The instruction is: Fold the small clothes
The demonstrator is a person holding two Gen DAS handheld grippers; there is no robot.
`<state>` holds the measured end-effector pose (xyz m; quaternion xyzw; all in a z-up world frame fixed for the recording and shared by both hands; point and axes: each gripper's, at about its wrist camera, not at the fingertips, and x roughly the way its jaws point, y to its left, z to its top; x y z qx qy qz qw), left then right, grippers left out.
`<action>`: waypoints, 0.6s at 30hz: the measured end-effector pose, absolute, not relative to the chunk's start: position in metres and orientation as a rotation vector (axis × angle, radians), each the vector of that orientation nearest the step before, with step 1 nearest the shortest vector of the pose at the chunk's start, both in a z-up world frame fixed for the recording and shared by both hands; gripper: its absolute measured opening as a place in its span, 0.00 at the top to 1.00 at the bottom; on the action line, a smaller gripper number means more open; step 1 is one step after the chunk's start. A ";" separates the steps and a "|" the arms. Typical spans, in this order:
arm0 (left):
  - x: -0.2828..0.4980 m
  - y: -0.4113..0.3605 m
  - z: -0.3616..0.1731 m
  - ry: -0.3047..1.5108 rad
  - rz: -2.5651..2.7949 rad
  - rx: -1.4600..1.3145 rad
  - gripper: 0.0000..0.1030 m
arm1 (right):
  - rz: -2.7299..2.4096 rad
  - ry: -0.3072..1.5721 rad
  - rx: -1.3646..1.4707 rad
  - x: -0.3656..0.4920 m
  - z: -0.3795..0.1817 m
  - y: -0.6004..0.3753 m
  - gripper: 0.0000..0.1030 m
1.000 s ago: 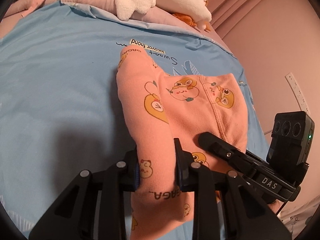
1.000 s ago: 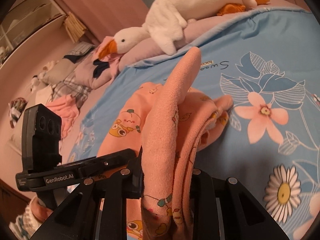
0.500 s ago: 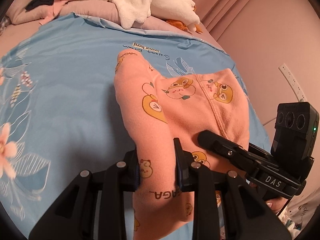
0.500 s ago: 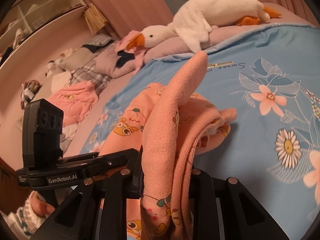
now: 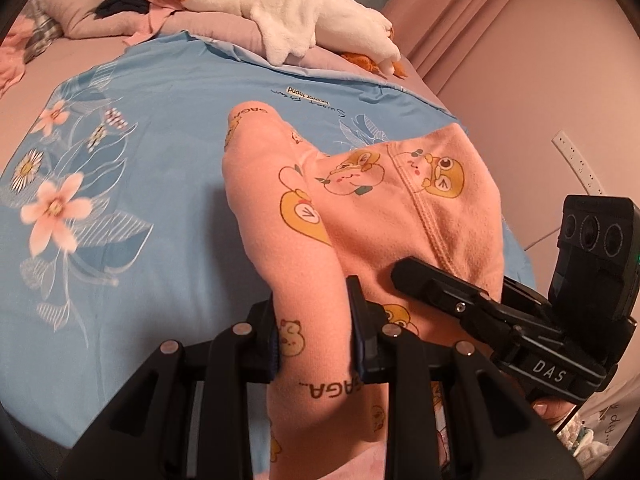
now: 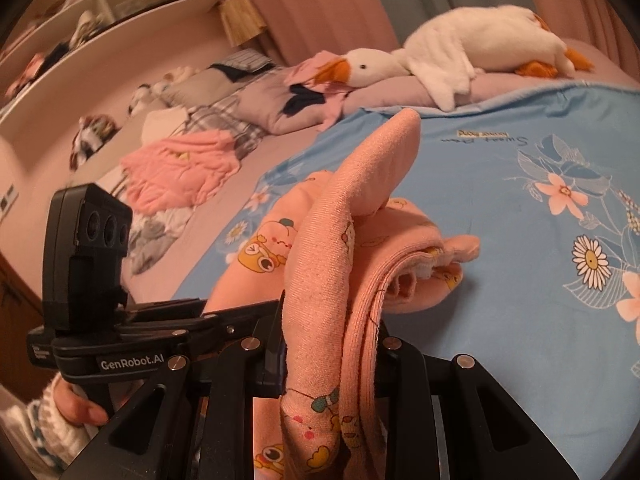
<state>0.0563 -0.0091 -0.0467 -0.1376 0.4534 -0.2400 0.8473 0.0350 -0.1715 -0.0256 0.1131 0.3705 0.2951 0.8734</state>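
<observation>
A small peach garment (image 5: 360, 208) with cartoon prints lies on the blue floral sheet (image 5: 140, 208). My left gripper (image 5: 314, 320) is shut on a leg-like fold of it and holds that end raised. My right gripper (image 6: 328, 328) is shut on another bunched edge of the same garment (image 6: 332, 248), which stands up between the fingers. The right gripper (image 5: 480, 308) shows at the right of the left wrist view, and the left gripper (image 6: 132, 320) shows at the left of the right wrist view. The far part of the garment rests doubled on the sheet.
A white plush goose (image 5: 304, 20) lies on the pillows at the head of the bed. A pink crumpled cloth (image 6: 180, 168) and other clothes lie on the bed to the left. A pink wall with a power strip (image 5: 576, 164) is at the right.
Both grippers have drawn back and risen with the garment held, so more of the sheet, goose and room comes into view. The grips have not changed.
</observation>
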 end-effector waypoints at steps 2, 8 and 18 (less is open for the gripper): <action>0.046 -0.004 -0.046 0.957 -0.495 -0.299 0.74 | 0.626 0.772 0.221 0.028 -0.024 -0.166 0.74; 0.024 0.005 -0.046 0.959 -0.470 -0.315 0.74 | 0.646 0.774 0.179 0.011 -0.023 -0.152 0.74; 0.014 0.024 -0.037 0.922 -0.459 -0.350 0.74 | 0.666 0.749 0.124 0.005 -0.011 -0.135 0.74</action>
